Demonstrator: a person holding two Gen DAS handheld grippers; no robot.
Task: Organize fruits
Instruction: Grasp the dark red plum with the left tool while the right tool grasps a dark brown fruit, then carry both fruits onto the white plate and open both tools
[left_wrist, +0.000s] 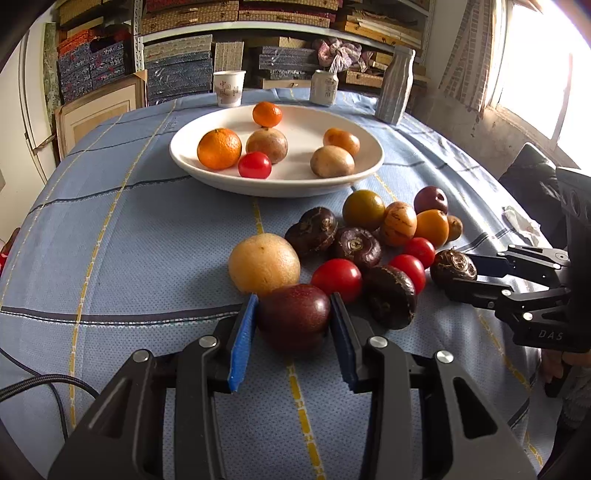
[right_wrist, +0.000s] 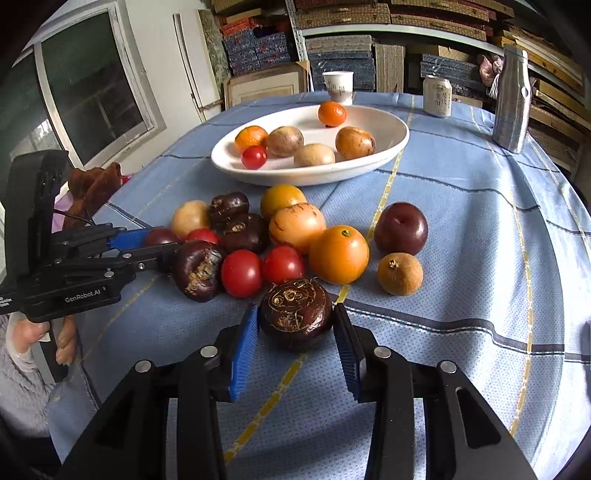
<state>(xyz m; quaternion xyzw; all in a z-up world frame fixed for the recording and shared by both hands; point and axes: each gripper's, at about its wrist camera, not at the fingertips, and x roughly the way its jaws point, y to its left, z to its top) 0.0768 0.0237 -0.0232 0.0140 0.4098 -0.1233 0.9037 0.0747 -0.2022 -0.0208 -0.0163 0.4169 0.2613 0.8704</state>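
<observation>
Six fruits in white plate (left_wrist: 207, 177): 3 oranges, 2 tan ones, 1 tomato. "GenRobot.AI" on left gripper (right_wrist: 168, 245), clamped on purple fruit (left_wrist: 293, 314); "DAS" on right gripper (left_wrist: 461, 275), pinching water chestnut (right_wrist: 295, 314), both on tabletop (left_wrist: 147, 258).

Right tool (right_wrist: 295, 328) straddles a dark water chestnut (right_wrist: 295, 314) on the tabletop (right_wrist: 461, 258), blue pads at both its sides, contact unclear. Left tool (right_wrist: 162, 243) reaches into the fruit pile (right_wrist: 295, 240) from the left around a dark fruit (right_wrist: 160, 236). White plate (right_wrist: 391, 147) behind holds six fruits.
</observation>
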